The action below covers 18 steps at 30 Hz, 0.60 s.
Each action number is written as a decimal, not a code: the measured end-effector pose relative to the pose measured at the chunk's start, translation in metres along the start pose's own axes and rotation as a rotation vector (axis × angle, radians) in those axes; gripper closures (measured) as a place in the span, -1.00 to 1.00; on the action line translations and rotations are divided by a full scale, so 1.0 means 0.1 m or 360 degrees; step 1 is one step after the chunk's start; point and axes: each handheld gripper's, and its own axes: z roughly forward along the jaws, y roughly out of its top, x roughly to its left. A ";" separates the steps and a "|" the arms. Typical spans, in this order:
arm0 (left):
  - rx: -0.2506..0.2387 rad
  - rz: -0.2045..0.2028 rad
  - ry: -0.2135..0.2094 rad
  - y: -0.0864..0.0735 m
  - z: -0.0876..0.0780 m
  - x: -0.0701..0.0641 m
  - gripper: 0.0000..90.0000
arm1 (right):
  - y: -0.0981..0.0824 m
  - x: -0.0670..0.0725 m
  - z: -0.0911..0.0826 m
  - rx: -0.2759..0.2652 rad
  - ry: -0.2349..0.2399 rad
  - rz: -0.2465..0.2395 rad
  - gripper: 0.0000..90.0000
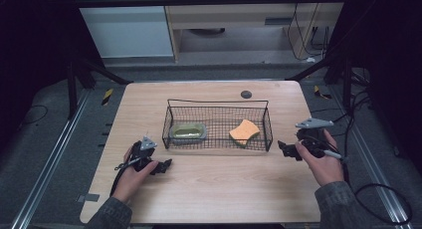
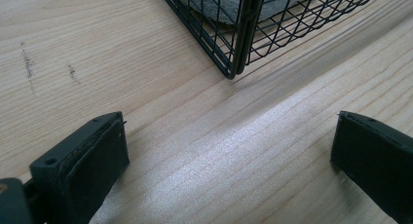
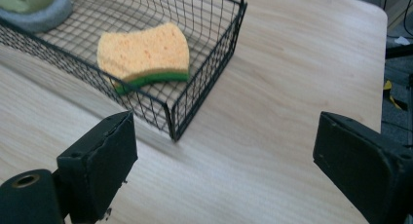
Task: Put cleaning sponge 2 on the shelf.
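Two Grippers Held Wide at Either End of a Wire Basket

Bare wooden table point(image 1: 209, 189) is seen closest to the lens, between two sleeved forearms. At the left gripper point(image 2: 229, 151), the jaws are spread wide apart and nothing is held between them; ahead of the gap, a corner of the black wire basket point(image 2: 234, 63) is met, with a grey-rimmed dish point(image 2: 229, 5) seen behind its mesh. At the right gripper point(image 3: 224, 156), the jaws are likewise parted and empty, and the opposite basket corner is found just ahead of the left jaw. Beyond that corner, an orange sponge point(image 3: 143, 51) with a green underside is shown lying inside the basket, and the dish is placed farther along in it. From above, each gripper is held in a hand just outside one end of the basket, neither touching it
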 end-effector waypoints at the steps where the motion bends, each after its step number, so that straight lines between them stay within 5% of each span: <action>1: 0.0000 0.0000 0.0000 0.00 0.00 0.00 -1.00 | -0.06 0.00 0.00 0.0007 0.0004 0.0017 -0.79; 6: 0.0000 0.0000 0.0000 0.00 0.00 0.00 -1.00 | -0.26 0.00 0.08 0.0055 0.0076 0.0069 -0.79; 18: 0.0000 0.0000 0.0001 0.00 0.00 0.00 -1.00 | -0.56 -0.04 0.50 0.0199 0.0076 0.0217 -0.75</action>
